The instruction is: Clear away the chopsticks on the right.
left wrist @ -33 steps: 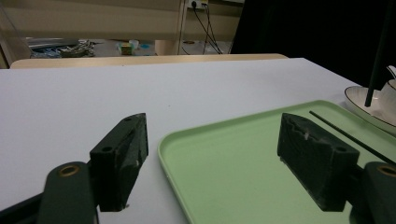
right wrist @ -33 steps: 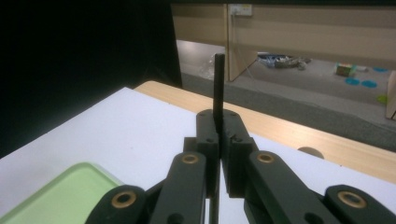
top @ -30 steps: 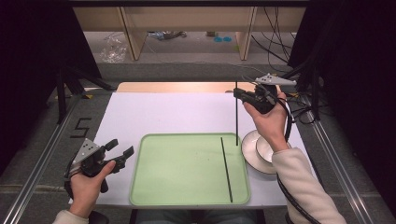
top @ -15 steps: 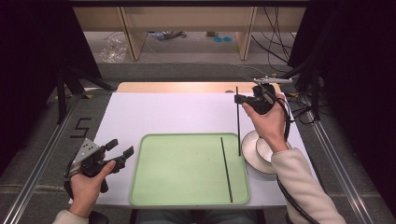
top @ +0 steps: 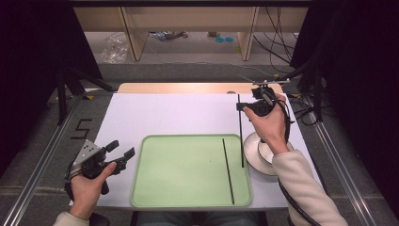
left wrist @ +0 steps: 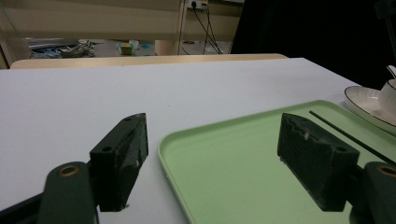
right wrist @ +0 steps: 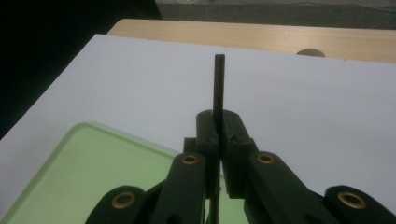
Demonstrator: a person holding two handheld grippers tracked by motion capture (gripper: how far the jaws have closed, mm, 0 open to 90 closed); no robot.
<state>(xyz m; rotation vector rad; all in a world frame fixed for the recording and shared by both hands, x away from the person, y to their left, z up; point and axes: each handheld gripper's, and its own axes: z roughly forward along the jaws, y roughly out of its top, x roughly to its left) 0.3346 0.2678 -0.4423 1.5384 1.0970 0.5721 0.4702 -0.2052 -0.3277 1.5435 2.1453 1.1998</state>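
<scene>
One chopstick (top: 228, 170) lies on tray (top: 155, 188); my right gripper (top: 244, 107) pinches the second chopstick (top: 241, 136) over it; left gripper (top: 123, 151) idles, jaws wide, empty.

A lab: aluminium rails (top: 40, 162), dark curtains (top: 35, 52) (loose cables (top: 277, 40)).

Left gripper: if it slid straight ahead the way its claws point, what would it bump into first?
Probably the green tray. The left gripper is open and low over the table, aimed across the tray's near corner, so its rim looks first in line. Farther on lie a black chopstick and a white dish. Depth is hard to judge.
</scene>
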